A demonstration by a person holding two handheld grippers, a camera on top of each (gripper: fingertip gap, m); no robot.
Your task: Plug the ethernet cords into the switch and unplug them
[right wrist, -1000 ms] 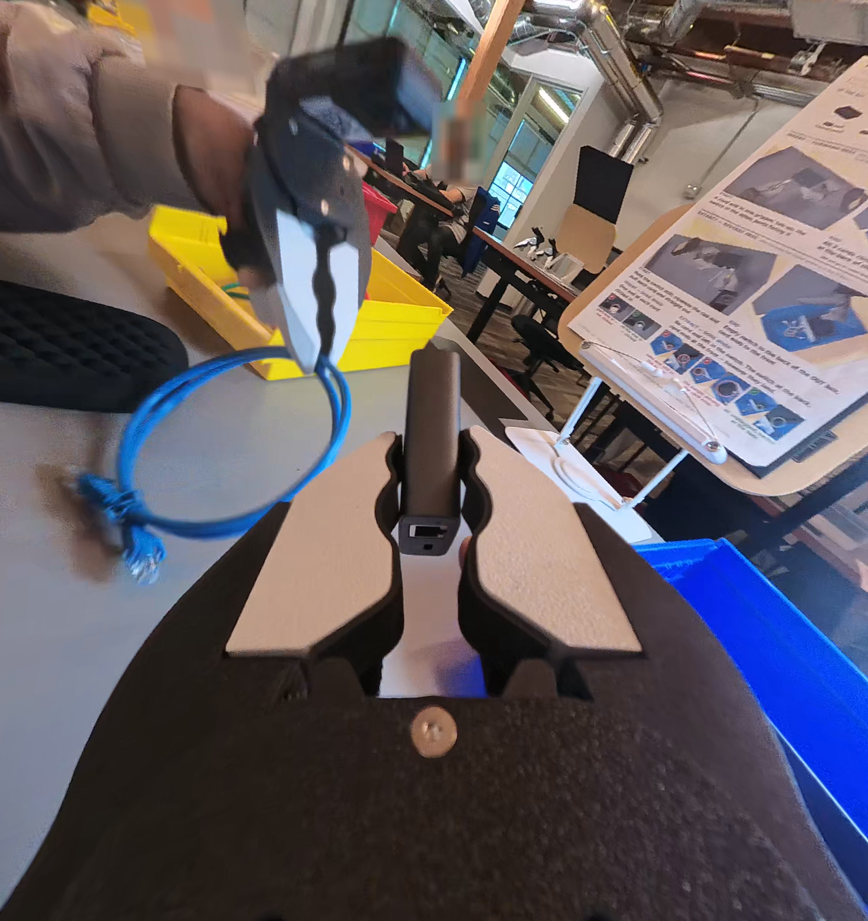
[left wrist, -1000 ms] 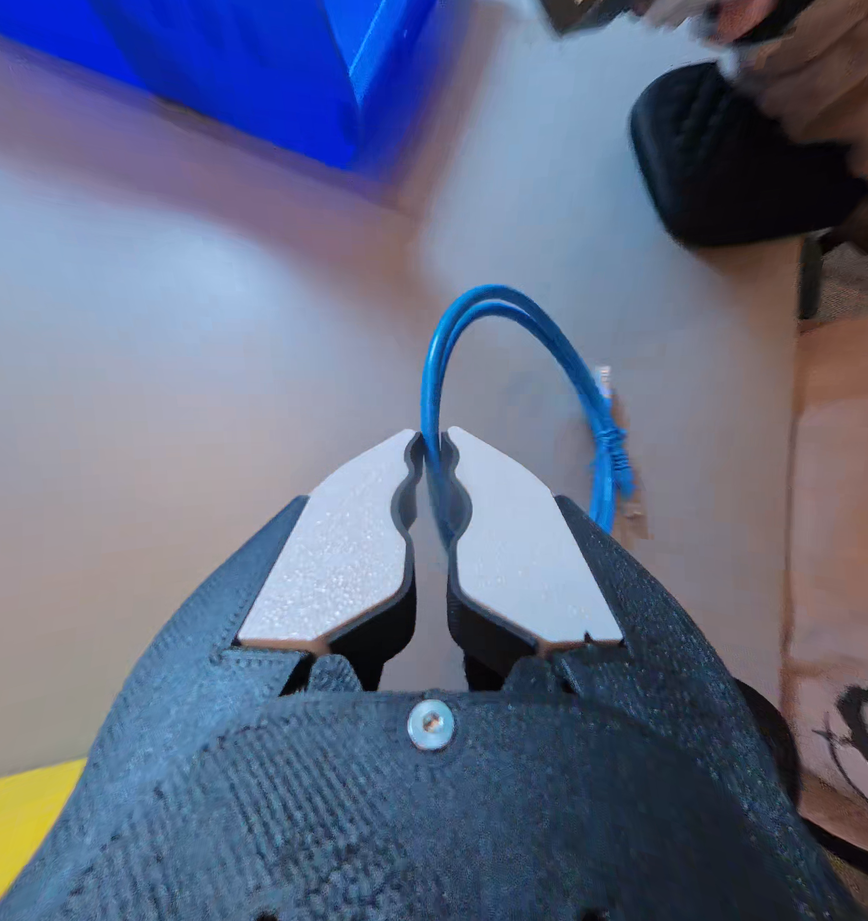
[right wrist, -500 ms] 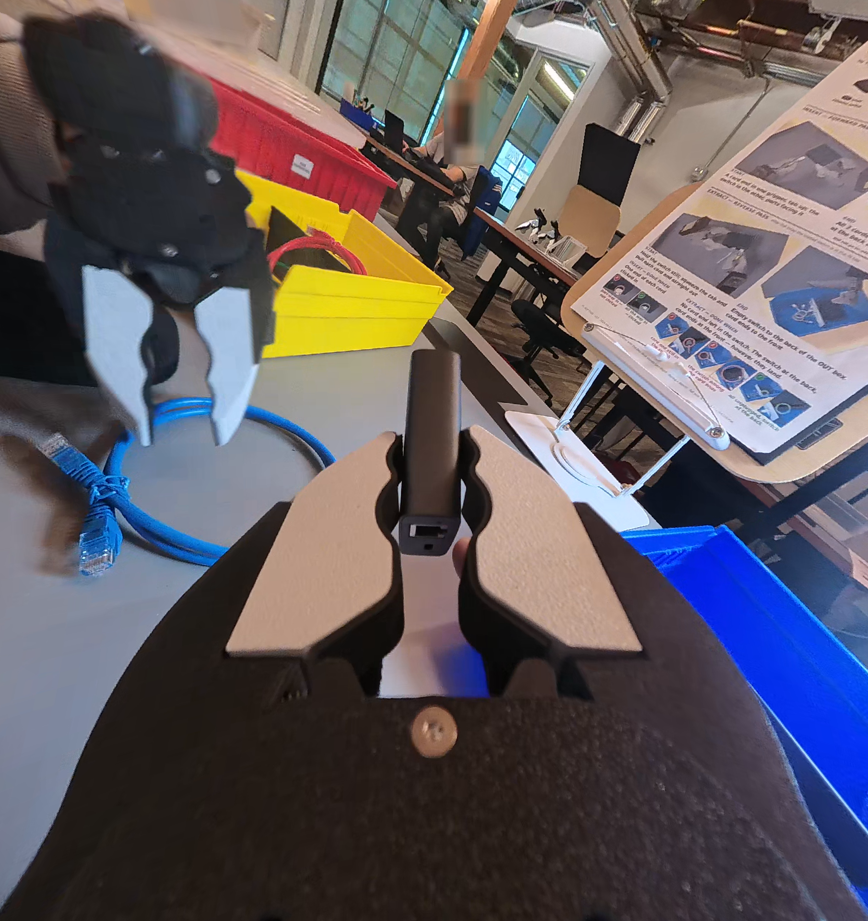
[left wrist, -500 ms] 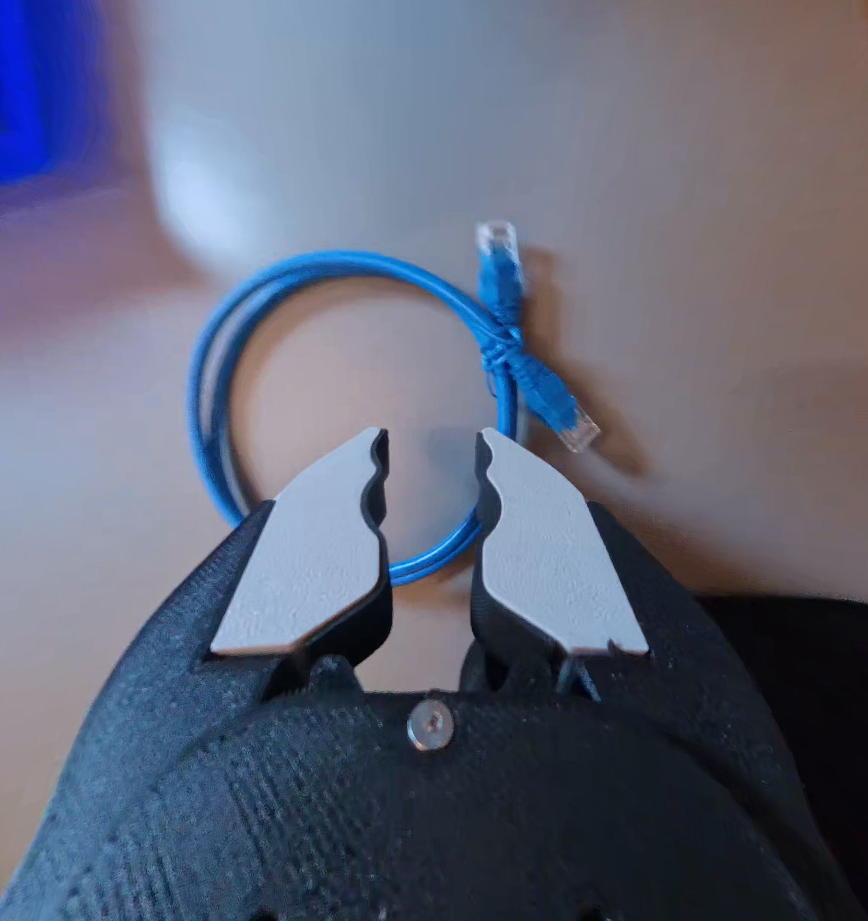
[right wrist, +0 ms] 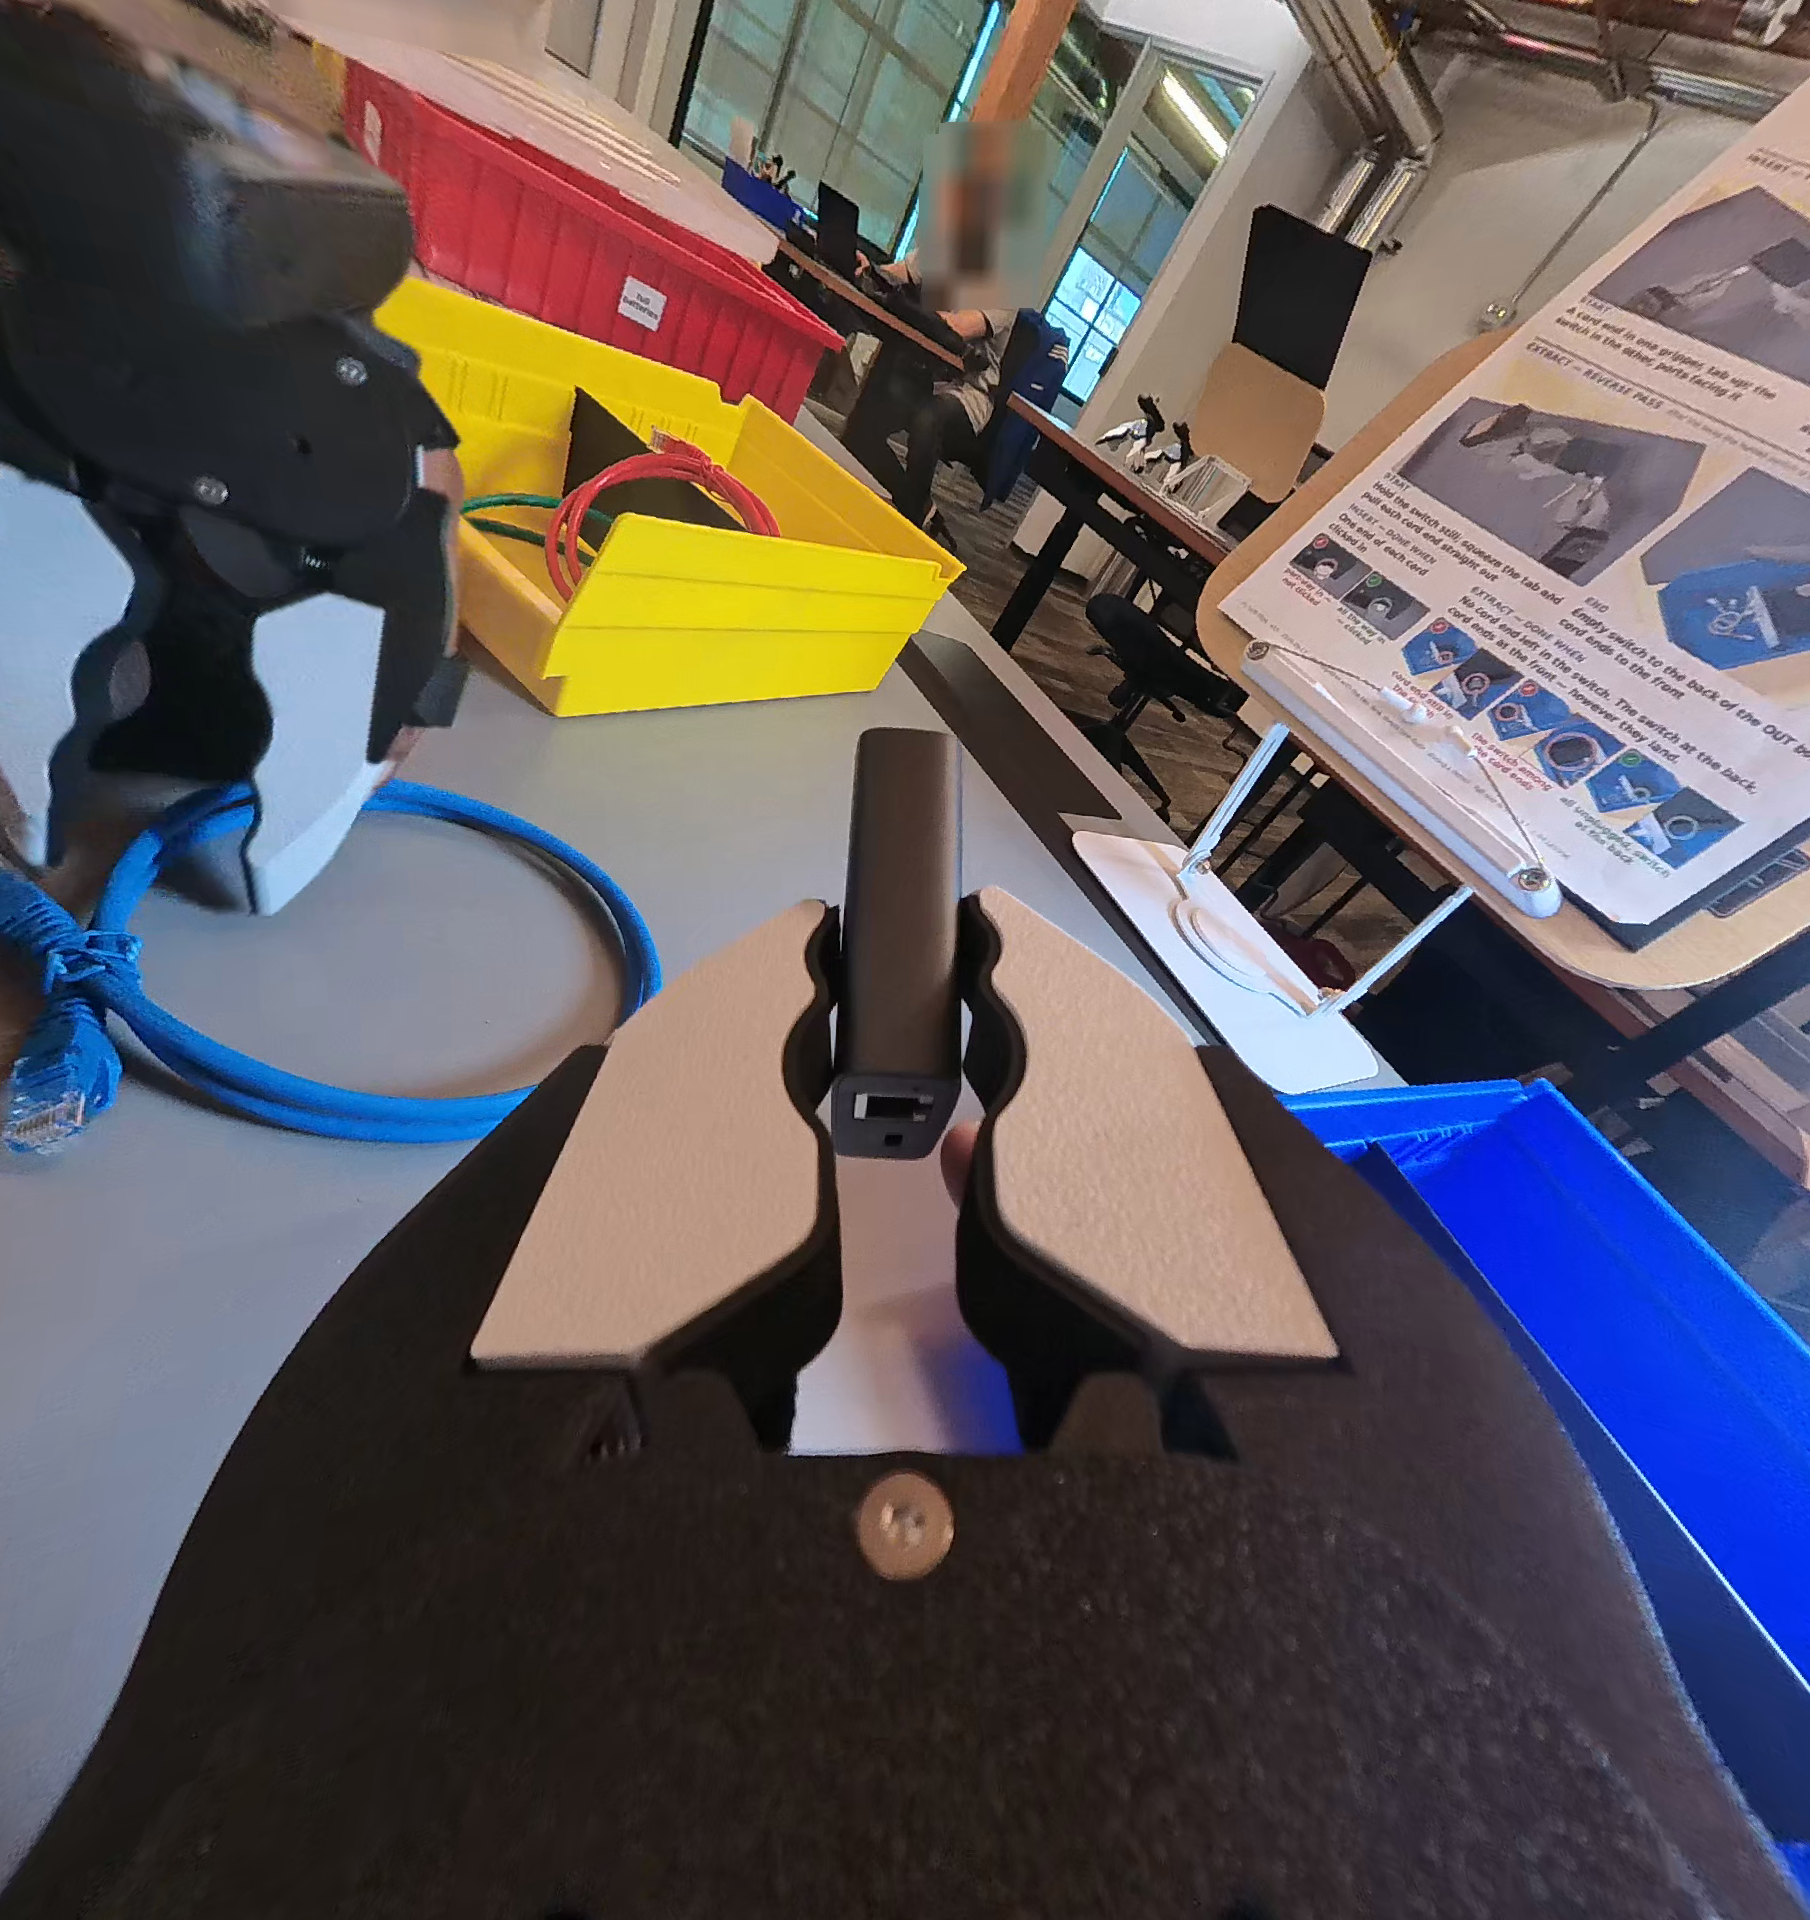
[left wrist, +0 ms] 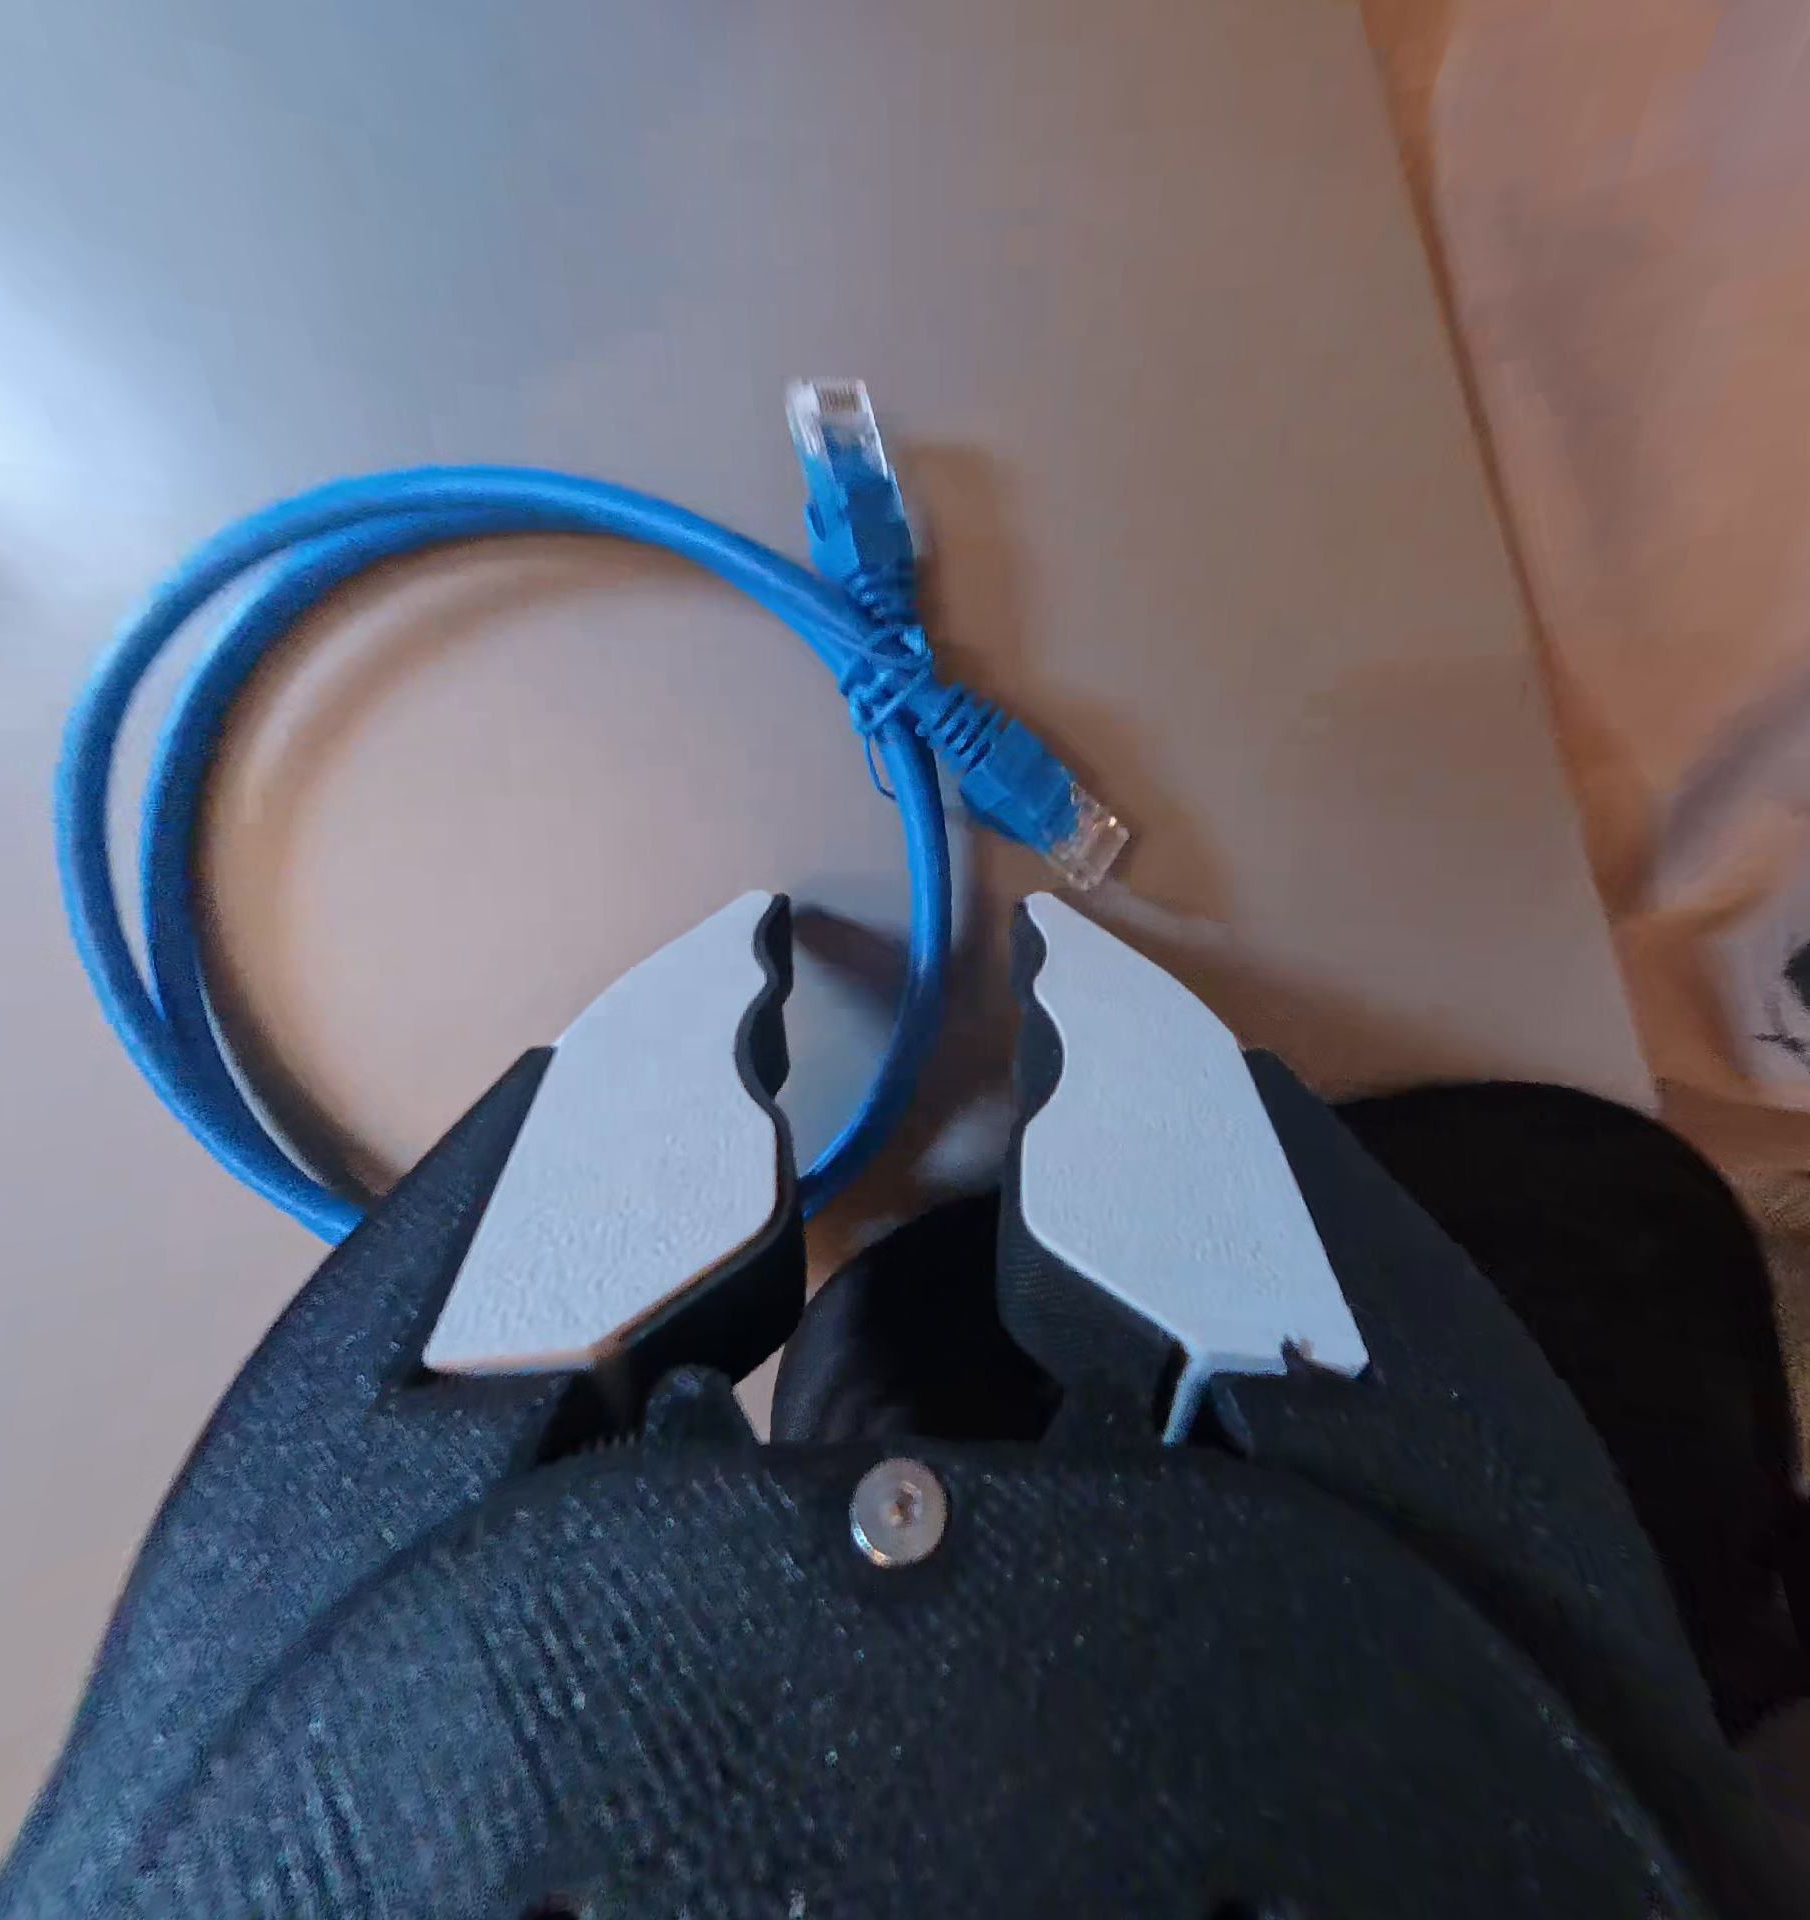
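Bright daylight comes from the far windows (right wrist: pixel 859 135). Glare whitens the grey table (left wrist: pixel 7 395) at left; wide-angle bending and motion blur soften the edges.

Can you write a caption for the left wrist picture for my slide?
Open left gripper hovers over a coiled blue ethernet cord lying on the grey table.

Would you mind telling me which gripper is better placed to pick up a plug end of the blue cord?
Left gripper: open over the blue cord. Right gripper is holding the switch.
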